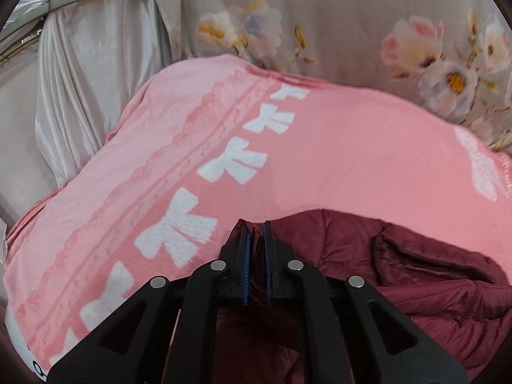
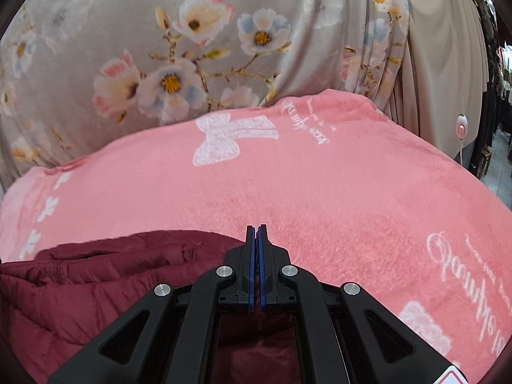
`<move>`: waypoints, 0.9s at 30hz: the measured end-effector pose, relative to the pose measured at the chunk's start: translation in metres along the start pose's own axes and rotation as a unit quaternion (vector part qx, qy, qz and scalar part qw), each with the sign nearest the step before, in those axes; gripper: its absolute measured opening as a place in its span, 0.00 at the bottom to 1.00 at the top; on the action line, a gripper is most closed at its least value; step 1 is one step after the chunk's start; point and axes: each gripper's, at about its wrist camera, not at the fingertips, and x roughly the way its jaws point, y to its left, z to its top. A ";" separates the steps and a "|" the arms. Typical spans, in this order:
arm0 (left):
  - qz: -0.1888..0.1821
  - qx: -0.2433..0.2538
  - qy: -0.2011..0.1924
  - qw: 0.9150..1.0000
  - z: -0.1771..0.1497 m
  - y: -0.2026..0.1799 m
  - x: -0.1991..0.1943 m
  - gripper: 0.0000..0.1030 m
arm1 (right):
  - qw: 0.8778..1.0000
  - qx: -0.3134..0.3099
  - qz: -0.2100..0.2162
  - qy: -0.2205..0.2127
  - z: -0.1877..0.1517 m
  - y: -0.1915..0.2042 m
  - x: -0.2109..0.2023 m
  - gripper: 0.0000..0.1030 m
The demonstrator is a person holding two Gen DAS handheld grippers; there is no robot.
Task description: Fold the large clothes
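A maroon padded jacket [image 1: 432,275] was spread on the pink blanket [image 1: 336,166]. Its edge was pinched by the left gripper [image 1: 256,233]; the right gripper [image 2: 256,235] was closed, seemingly on its hem. A fold-over appeared underway; a joint lift would be needed next.

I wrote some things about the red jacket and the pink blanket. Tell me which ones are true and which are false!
1. The jacket is dark red. True.
2. The jacket lies on a blue blanket. False: the blanket under it is pink.
3. The left gripper pinches a bit of the jacket. True: red cloth sits between its blue pads.
4. The right gripper is wide open. False: its pads are pressed almost together, at the jacket's edge.
5. The blanket has white bows on it. True.
6. The curtain behind the blanket is plain black. False: it is grey with flowers.
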 end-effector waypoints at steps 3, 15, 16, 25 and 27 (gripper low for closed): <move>0.021 0.009 0.015 1.000 -0.006 -0.008 0.023 0.07 | 1.000 -0.013 -0.013 0.004 -0.004 0.006 0.015 0.01; -0.009 -0.015 0.011 1.000 -0.011 -0.003 0.039 0.04 | 1.000 0.018 0.004 0.001 -0.007 -0.008 0.026 0.01; -0.014 -0.018 0.004 1.000 -0.006 -0.002 0.034 0.04 | 1.000 0.021 0.006 -0.008 -0.002 -0.007 0.022 0.01; -0.007 -0.012 -0.003 1.000 0.034 -0.013 0.046 0.01 | 1.000 0.007 -0.006 -0.018 0.039 0.016 0.041 0.01; 0.006 -0.002 0.009 1.000 0.031 -0.018 0.062 0.01 | 1.000 -0.003 -0.021 0.006 0.031 0.020 0.061 0.01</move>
